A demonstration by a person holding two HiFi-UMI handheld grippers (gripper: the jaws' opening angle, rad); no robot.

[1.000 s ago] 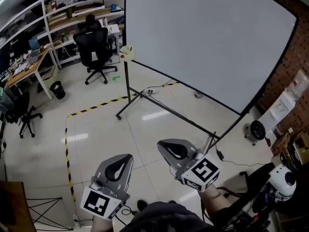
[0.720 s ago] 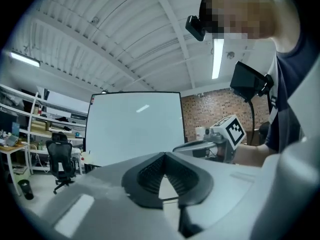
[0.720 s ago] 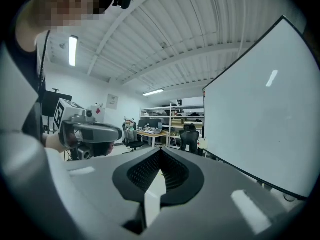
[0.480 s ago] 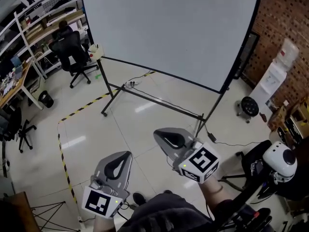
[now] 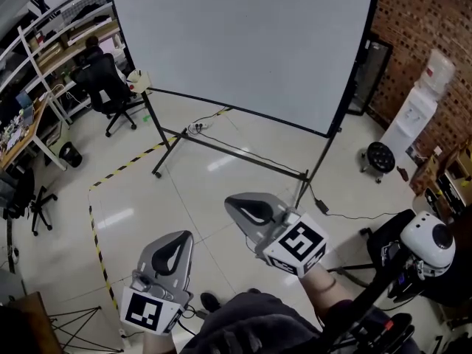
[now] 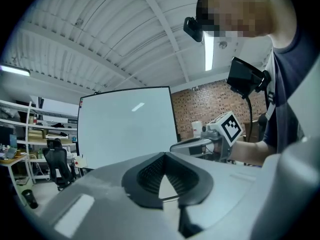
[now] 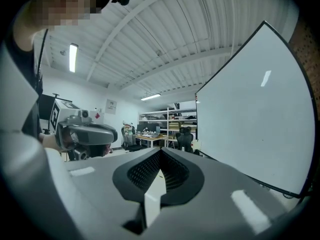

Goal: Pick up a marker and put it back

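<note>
Left gripper [image 6: 164, 166]: jaws closed, pads meeting at the tip, nothing between them. Right gripper [image 7: 159, 164]: jaws closed as well, empty. I count two grippers, both held low over the bare floor [image 5: 184, 198]. In the head view the left sits at 7 o'clock and the right near 6 o'clock, side by side but apart. Both point toward 12.

Marker: I cannot find it in any view. The nearest candidate is a small pale box [image 5: 138, 78] fixed at the lower left corner of the whiteboard [image 5: 243, 43], at about 10 o'clock from the grippers and well away. Something red shows on it, too small to identify.

Containers:
- one pale box, as above, contents unclear;
- one black bin [image 5: 68, 153] on the floor at 9 o'clock beside a desk [image 5: 18, 127], inside not visible;
- one water dispenser [image 5: 419, 116] at 2 o'clock against the brick wall, with one bottle [image 5: 440, 68] on top;
- shelving [image 5: 51, 43] at 10 o'clock carrying boxes, too small to count.

Other counts: one whiteboard on a black stand at 12 o'clock, two black office chairs (one [image 5: 103, 87] at 10 o'clock, one [image 5: 22, 194] at 9 o'clock), and one line of yellow-black floor tape [image 5: 125, 168].
</note>
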